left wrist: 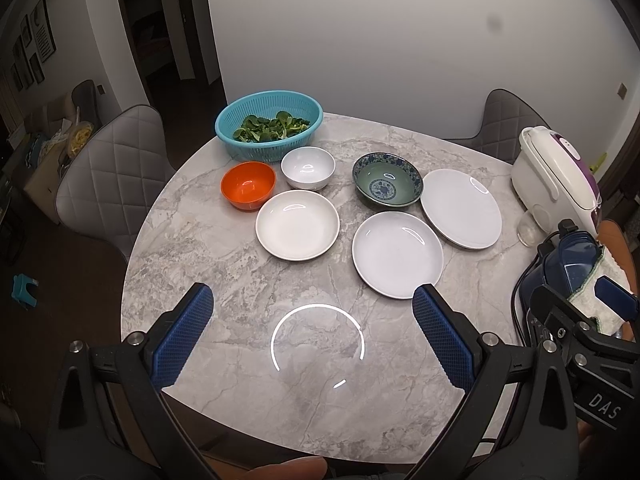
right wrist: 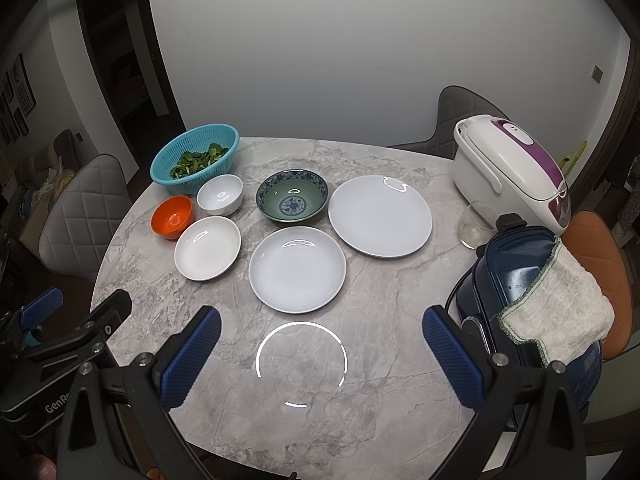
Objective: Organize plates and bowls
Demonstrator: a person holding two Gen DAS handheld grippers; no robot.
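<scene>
Both tools hover above the near edge of the round marble desk [left wrist: 224, 240], holding nothing. The left hand-held gripper [left wrist: 313, 312] has its blue fingers spread wide; the right hand-held gripper [right wrist: 322, 332] is spread just as wide.

From the left hand-held gripper, a white plate [left wrist: 397, 254] lies near at 1 o'clock, just past the right fingertip. A shallow white dish [left wrist: 297, 225] sits at 12 o'clock, farther off. Beyond it stand a white bowl [left wrist: 307, 168] and, at 11 o'clock, an orange bowl [left wrist: 248, 185]. A patterned blue-green bowl [left wrist: 387, 185] stands at 1 o'clock, with a larger white plate [left wrist: 461, 208] to its right.

From the right hand-held gripper, the same white plate [right wrist: 297, 269] lies close at 12 o'clock, and the larger plate [right wrist: 380, 216] at 1 o'clock.

At the far edge a teal basket [left wrist: 269, 130] holds greens. A rice cooker [right wrist: 514, 170], a glass [right wrist: 474, 226] and a blue appliance [right wrist: 520, 264] under a cloth [right wrist: 568, 304] occupy the right side.
</scene>
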